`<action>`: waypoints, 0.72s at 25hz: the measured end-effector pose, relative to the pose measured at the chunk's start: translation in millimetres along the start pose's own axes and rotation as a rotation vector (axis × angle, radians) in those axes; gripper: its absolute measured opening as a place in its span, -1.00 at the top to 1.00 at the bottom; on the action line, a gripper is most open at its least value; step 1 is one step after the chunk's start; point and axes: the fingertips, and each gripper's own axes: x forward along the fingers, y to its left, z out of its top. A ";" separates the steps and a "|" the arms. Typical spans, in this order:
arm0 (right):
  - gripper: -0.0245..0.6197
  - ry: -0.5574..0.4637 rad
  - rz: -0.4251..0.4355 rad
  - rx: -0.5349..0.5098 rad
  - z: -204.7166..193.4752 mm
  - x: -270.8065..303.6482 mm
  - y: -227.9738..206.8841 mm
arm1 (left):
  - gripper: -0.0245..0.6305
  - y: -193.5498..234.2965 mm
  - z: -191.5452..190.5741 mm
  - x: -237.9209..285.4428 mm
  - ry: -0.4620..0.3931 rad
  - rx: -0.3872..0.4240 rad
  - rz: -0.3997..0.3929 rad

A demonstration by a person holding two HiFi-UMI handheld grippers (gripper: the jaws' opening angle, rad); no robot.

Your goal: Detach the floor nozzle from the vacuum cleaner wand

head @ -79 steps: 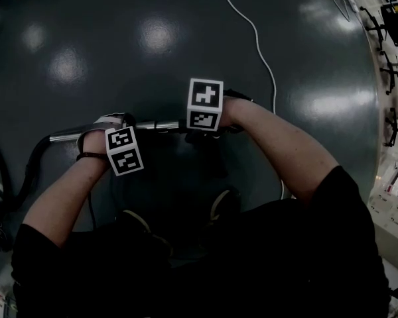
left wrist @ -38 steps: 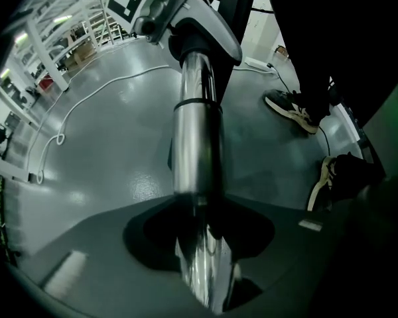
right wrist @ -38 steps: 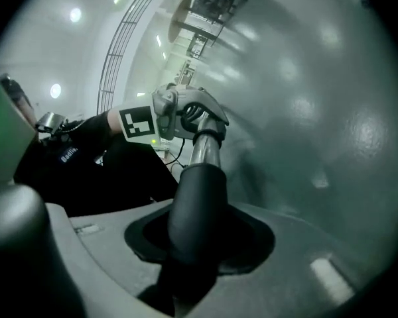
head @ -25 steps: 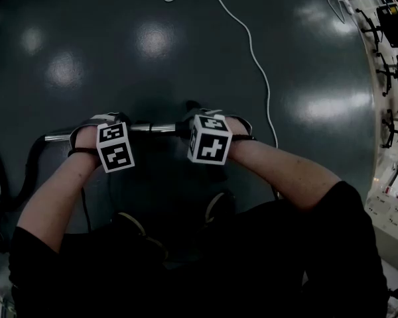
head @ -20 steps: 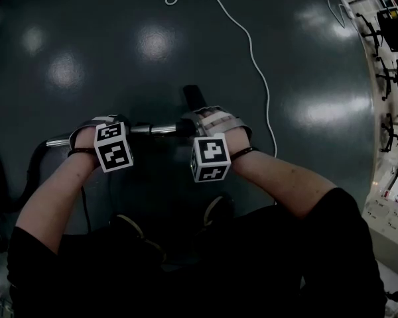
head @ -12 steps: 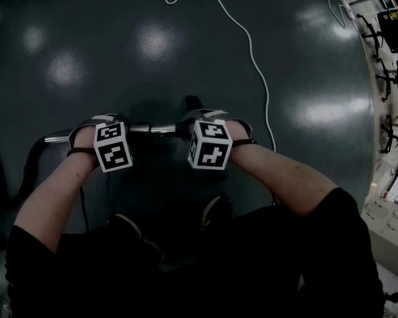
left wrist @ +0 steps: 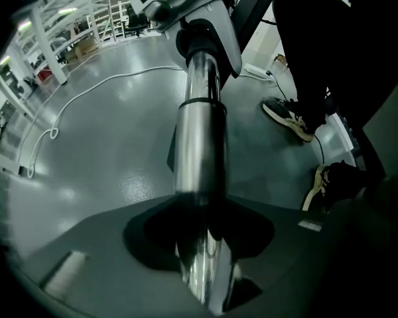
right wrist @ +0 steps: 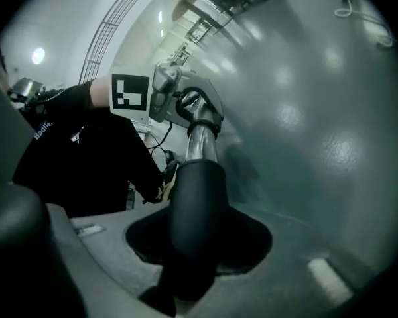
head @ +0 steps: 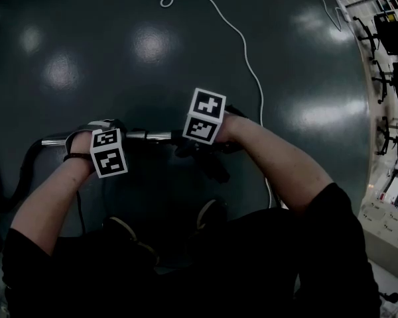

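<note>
The left gripper (left wrist: 202, 267) points steeply down and is closed on the wand (left wrist: 200, 151). The shiny metal tube passes straight through the middle of its jaws, and both jaws lie against the tube, one on each side. The jaws stand about half apart, because the tube fills the space between them.

Along the wand, at its far end from the left gripper, the right gripper (right wrist: 189, 270) is closed on the nozzle neck (right wrist: 196, 204), a thick black tube. This neck sits in the middle between the right jaws and fills them. The jaws are a little narrower here than those on the wand.

In the right gripper view the metal of the wand goes into the end of the nozzle neck, and I see no gap between the two parts. In the head view the wand (head: 149, 136) lies level between the two marker cubes. The dark body of the floor nozzle (head: 211, 163) is just below the wand's right end, under the right hand, but its shape is hard to make out.

A white cable (head: 247, 42) runs over the grey floor (head: 305, 65), well apart from the wand. The person's shoes (head: 209, 212) stand near the wand, on the side of the body.
</note>
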 end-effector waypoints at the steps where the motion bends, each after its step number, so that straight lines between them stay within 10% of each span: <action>1: 0.56 0.000 -0.018 -0.015 0.6 -1.8 -1.0 | 0.46 0.4 0.3 -0.7 0.000 -0.004 0.001; 14: 0.57 0.157 -0.928 -0.596 9.8 -17.4 -51.8 | 0.46 4.4 -0.8 2.1 -0.021 -0.033 -0.027; 18: 0.58 0.172 -0.960 -0.602 8.5 -17.6 -57.3 | 0.46 3.7 0.3 3.7 -0.034 -0.046 -0.033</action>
